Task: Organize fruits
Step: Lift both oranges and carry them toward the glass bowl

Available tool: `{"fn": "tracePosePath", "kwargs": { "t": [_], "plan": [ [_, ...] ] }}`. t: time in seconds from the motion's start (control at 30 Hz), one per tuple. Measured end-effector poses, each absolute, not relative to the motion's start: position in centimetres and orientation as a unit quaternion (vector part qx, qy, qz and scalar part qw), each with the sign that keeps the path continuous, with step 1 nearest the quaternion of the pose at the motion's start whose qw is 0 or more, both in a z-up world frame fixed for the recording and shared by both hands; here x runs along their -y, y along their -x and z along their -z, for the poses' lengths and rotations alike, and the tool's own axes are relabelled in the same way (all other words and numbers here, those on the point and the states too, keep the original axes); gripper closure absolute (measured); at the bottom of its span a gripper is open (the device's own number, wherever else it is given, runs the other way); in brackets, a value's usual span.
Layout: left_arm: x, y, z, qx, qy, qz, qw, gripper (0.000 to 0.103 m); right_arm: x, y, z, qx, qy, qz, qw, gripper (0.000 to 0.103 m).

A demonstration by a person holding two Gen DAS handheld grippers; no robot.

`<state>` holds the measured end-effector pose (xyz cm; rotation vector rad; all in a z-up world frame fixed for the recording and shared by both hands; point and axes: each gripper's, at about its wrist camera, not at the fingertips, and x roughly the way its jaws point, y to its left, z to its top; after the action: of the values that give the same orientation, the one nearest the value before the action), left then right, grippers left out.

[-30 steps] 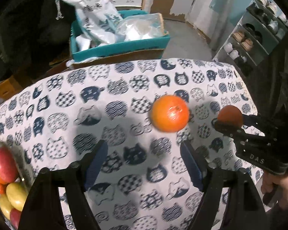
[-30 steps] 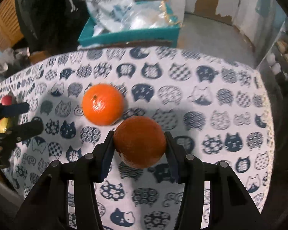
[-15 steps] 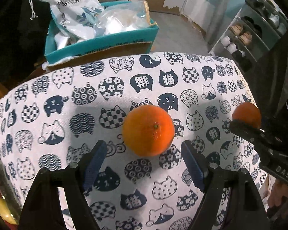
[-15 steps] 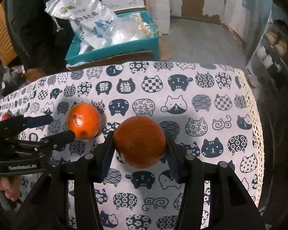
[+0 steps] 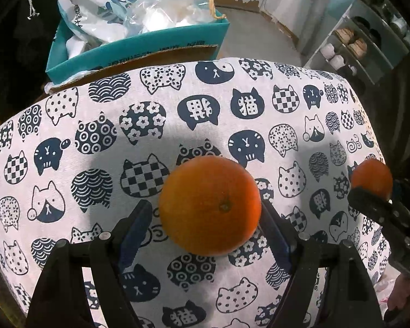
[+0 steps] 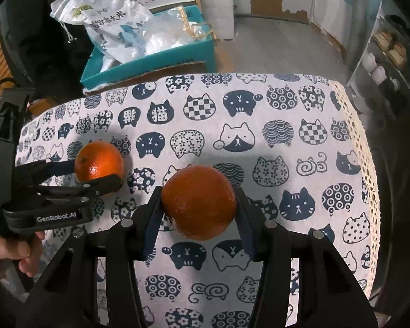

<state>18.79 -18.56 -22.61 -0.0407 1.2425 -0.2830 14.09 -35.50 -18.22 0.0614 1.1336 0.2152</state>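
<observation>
An orange [image 5: 210,205] lies on the cat-print tablecloth [image 5: 155,114] between the fingers of my left gripper [image 5: 205,218], which is open around it; a gap shows at the left finger and the right finger is at its side. It also shows in the right wrist view [image 6: 99,164] with the left gripper [image 6: 95,173] around it. My right gripper [image 6: 199,213] is shut on a darker orange [image 6: 199,202] and holds it above the cloth. That orange shows at the right in the left wrist view [image 5: 371,179].
A teal cardboard box [image 5: 139,52] with plastic bags [image 5: 95,8] stands beyond the table's far edge. A shoe rack [image 5: 369,35] is at the far right. The table's right edge [image 6: 366,164] has lace trim.
My left gripper has moved forward and lower until the orange lies between its fingers. The fruit bowl at the left has left the view. My right gripper still holds its orange, a little higher.
</observation>
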Motion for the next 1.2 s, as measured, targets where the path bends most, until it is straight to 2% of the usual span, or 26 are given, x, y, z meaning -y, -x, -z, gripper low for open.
{"fn": "tracePosePath", "kwargs": {
  "t": [0.03, 0.07, 0.53, 1.2],
  "plan": [
    [18.6, -18.8, 22.6, -0.578, 0.019, 0.134, 0.804, 0.025, 35.5, -14.0, 18.3, -0.537, -0.029, -0.102, 0.837, 0.053],
    [18.7, -18.8, 22.6, -0.577, 0.02, 0.14, 0.804, 0.032, 35.5, -14.0, 18.4, -0.537, -0.028, -0.102, 0.837, 0.053],
    [18.3, -17.1, 21.3, -0.564, -0.011, 0.138, 0.814, 0.033, 34.8, -14.0, 17.7, -0.53, -0.018, -0.105, 0.841, 0.053],
    [15.1, -12.2, 12.9, -0.511, -0.006, 0.132, 0.85, 0.033, 32.6, -12.0, 11.4, -0.478, -0.007, -0.13, 0.868, 0.053]
  ]
}}
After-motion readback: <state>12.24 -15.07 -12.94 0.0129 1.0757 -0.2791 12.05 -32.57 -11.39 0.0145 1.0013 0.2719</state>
